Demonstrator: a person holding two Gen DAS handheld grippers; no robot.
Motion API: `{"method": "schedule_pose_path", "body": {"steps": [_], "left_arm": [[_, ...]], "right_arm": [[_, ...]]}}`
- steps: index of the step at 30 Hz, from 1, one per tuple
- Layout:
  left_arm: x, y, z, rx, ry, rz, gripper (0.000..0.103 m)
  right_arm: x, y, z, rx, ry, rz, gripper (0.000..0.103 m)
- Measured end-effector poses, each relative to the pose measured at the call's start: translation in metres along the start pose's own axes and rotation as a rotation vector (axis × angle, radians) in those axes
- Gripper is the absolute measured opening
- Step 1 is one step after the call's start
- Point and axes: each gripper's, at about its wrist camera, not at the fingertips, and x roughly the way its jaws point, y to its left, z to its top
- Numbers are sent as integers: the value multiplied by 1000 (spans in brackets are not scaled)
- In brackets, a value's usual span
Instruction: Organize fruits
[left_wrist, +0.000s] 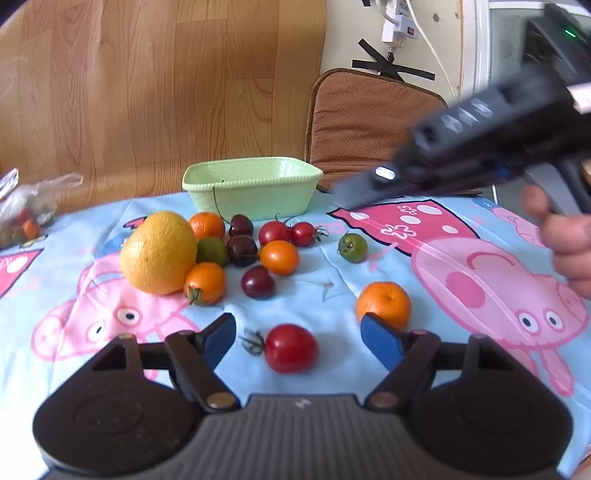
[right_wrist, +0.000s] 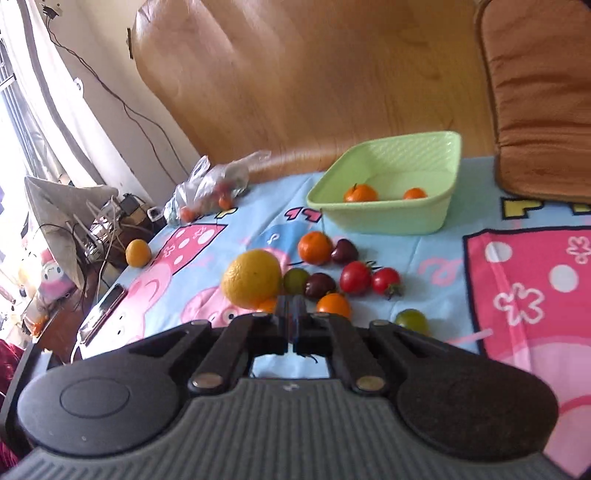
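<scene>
My left gripper (left_wrist: 297, 334) is open, low over the cloth, its blue fingers either side of a red tomato (left_wrist: 291, 348). A tangerine (left_wrist: 383, 304) lies just past its right finger. Farther off is a cluster: a large yellow citrus (left_wrist: 159, 253), orange tomatoes (left_wrist: 279, 257), dark cherries (left_wrist: 258, 282), red tomatoes (left_wrist: 274, 232) and a green one (left_wrist: 352, 247). The green basket (left_wrist: 251, 186) stands behind; in the right wrist view the basket (right_wrist: 388, 218) holds two tangerines (right_wrist: 361, 193). My right gripper (right_wrist: 294, 319) is shut and empty, above the cluster; it also shows in the left wrist view (left_wrist: 345, 194), blurred.
A plastic bag (right_wrist: 207, 188) with small fruits lies at the table's far left, with a lone yellow fruit (right_wrist: 137, 252) and a phone (right_wrist: 103, 310) near the left edge. A brown chair cushion (left_wrist: 369, 118) stands behind the basket.
</scene>
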Motion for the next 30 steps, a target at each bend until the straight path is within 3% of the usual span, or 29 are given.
{"method": "schedule_pose_path", "body": {"steps": [4,7,11,13,17,20,23,30], "left_arm": [[8,-4,1,22,35,19,70],[2,1,0,-1,12,24,72],[-6,8,-4,-30,-4,55,69],[-5,7,-5,-25,14,56,57],[-3,5,-8,4,28,39,44],[-2,5,-9,3,28,19,40],[-1,9,-9,-24,22,10,35],[-5,22,-11,-114,4,14,34]], "right_arm": [[-13,-20,-22,-23,26,-120,4],[-14,-15,-18,-49,4,-92,9],[11,17,-8,-208,20,-36,14],[35,29,-7,-280,67,-22,15],[75,36,-5,-298,150,-20,15],[89,42,-6,-324,145,-53,18],[91,46,-3,-344,125,-65,28],[97,52,-5,-447,140,-122,31]]}}
